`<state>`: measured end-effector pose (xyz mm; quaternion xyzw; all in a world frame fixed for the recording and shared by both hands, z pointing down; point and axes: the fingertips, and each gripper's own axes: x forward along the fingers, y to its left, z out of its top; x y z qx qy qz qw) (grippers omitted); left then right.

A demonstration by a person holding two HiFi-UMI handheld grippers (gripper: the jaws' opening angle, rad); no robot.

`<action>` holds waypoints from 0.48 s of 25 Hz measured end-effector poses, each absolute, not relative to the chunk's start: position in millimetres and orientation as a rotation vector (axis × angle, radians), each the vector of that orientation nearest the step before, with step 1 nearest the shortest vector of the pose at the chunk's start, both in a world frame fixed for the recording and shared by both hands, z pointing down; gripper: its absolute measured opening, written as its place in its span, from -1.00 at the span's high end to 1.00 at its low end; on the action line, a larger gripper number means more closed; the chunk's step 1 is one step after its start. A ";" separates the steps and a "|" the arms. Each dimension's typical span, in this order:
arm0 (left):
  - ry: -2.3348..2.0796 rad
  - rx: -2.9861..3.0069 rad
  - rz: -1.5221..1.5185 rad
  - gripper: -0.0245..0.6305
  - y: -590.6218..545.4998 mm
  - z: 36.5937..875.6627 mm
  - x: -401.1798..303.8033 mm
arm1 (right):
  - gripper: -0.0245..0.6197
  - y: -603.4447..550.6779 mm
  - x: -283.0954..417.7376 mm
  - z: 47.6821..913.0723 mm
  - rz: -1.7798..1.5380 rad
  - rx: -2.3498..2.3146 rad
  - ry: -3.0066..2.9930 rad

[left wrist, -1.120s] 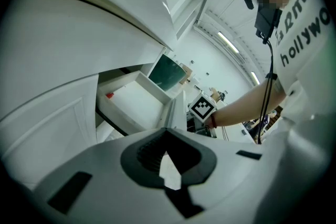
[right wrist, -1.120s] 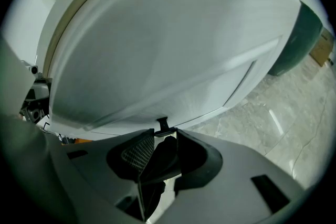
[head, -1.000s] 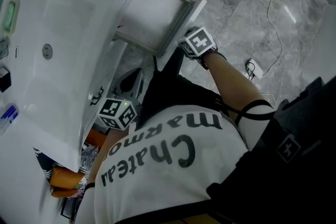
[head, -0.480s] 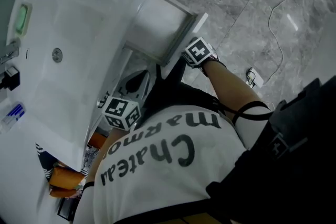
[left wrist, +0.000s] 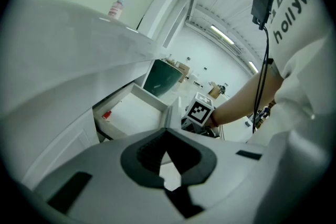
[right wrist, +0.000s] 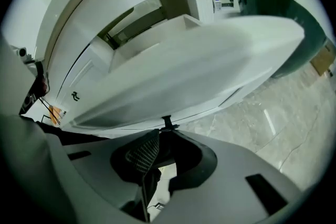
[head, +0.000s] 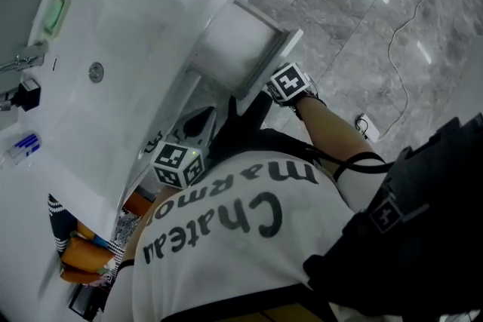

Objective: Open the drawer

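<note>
The white drawer point(head: 234, 41) under the sink counter stands pulled out, its inside showing bare. In the left gripper view the drawer point(left wrist: 131, 113) holds a small red item point(left wrist: 106, 114) at its back. My right gripper point(right wrist: 160, 140) sits low against the drawer front point(right wrist: 199, 65). The small black knob point(right wrist: 168, 123) is just past its fingertips, and its jaws are closing with nothing pressed between the pads. Its marker cube point(head: 289, 81) shows beside the drawer front. My left gripper point(left wrist: 167, 136) hangs lower down, shut and empty, with its cube point(head: 179, 162) under the counter edge.
The white sink basin point(head: 113, 34) with a tap point(head: 23, 56) and green soap point(head: 54, 13) overhangs the drawer. A bottle point(left wrist: 116, 6) stands on the counter. A cable point(head: 400, 34) runs over the grey marble floor. Orange items point(head: 83, 256) lie below the vanity at the left.
My left gripper's cube has risen a little beside the vanity. The right gripper stays at the drawer front, and the drawer is pulled out about as far as before.
</note>
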<state>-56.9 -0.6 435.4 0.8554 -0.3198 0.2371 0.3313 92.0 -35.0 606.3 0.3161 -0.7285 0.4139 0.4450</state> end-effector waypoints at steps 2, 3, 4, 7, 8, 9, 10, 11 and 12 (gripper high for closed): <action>-0.842 2.246 0.617 0.95 3.4 431.0 -57.5 | 0.85 -36.4 89.3 595.7 0.957 0.792 -1.825; -0.848 2.255 0.613 0.95 5.0 428.7 -57.9 | 0.88 -39.3 89.2 588.9 0.927 0.815 -1.841; -0.856 2.264 0.608 0.95 6.5 426.4 -58.5 | 0.89 -41.1 89.0 581.4 0.921 0.840 -1.860; -0.898 2.283 0.588 0.95 11.2 420.0 -62.2 | 0.89 -39.9 95.1 560.1 0.963 0.922 -1.893; -0.918 2.283 0.579 0.95 12.9 417.6 -64.1 | 0.89 -41.0 98.1 551.2 0.973 0.958 -1.917; -0.938 2.280 0.571 0.95 15.5 414.9 -66.0 | 0.89 -42.1 101.1 541.8 0.993 0.996 -1.947; -0.957 2.274 0.567 0.95 19.4 412.1 -67.8 | 0.89 -41.9 103.7 532.3 1.032 1.035 -1.978; -0.970 2.269 0.567 0.95 24.9 409.8 -69.4 | 0.89 -41.0 105.5 521.9 1.089 1.075 -2.014; -0.978 2.266 0.573 0.95 31.9 408.2 -70.6 | 0.89 -40.1 106.6 509.9 1.154 1.117 -2.057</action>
